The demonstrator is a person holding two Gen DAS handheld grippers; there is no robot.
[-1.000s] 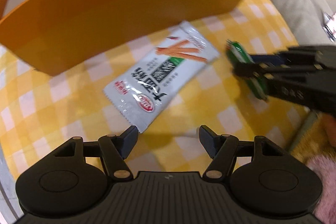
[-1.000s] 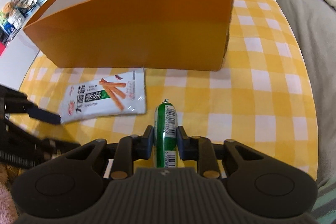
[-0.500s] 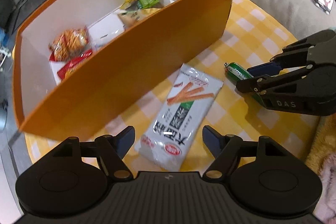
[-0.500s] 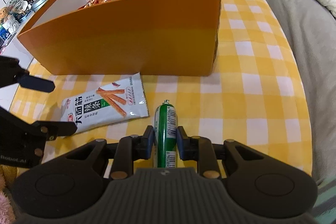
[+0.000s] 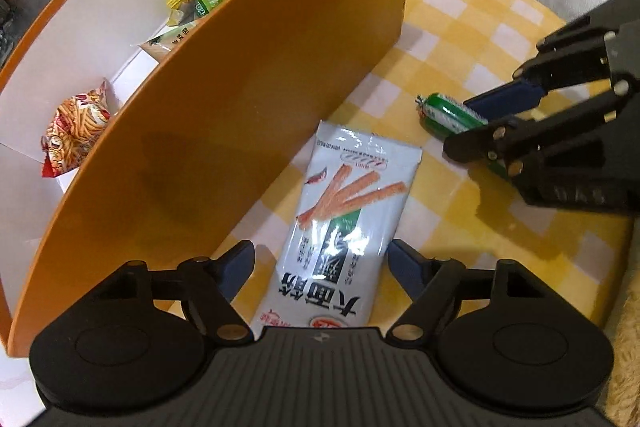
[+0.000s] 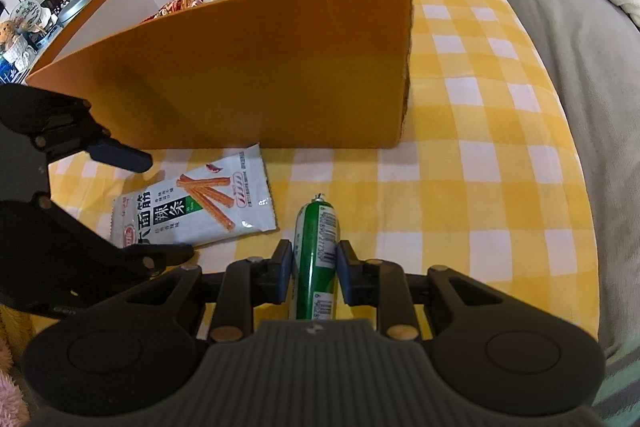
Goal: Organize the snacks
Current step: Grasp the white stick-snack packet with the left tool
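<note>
A white snack packet (image 5: 344,223) with orange sticks printed on it lies flat on the yellow checked tablecloth (image 5: 472,39), beside the orange box (image 5: 248,99). My left gripper (image 5: 320,263) is open, its jaws either side of the packet's near end. It also shows in the right wrist view (image 6: 192,215). My right gripper (image 6: 314,263) is shut on a green sausage stick (image 6: 316,247), which lies on the cloth to the packet's right. The sausage's tip shows in the left wrist view (image 5: 444,111).
The orange box (image 6: 256,67) has white inside walls and holds several snack bags (image 5: 72,131). A grey sofa (image 6: 568,39) with a cream cushion runs along the table's right side. The table's edge is close on the right.
My left gripper has moved down and forward, so its open jaws now straddle the packet's near end. My right gripper stays shut on the sausage stick.
</note>
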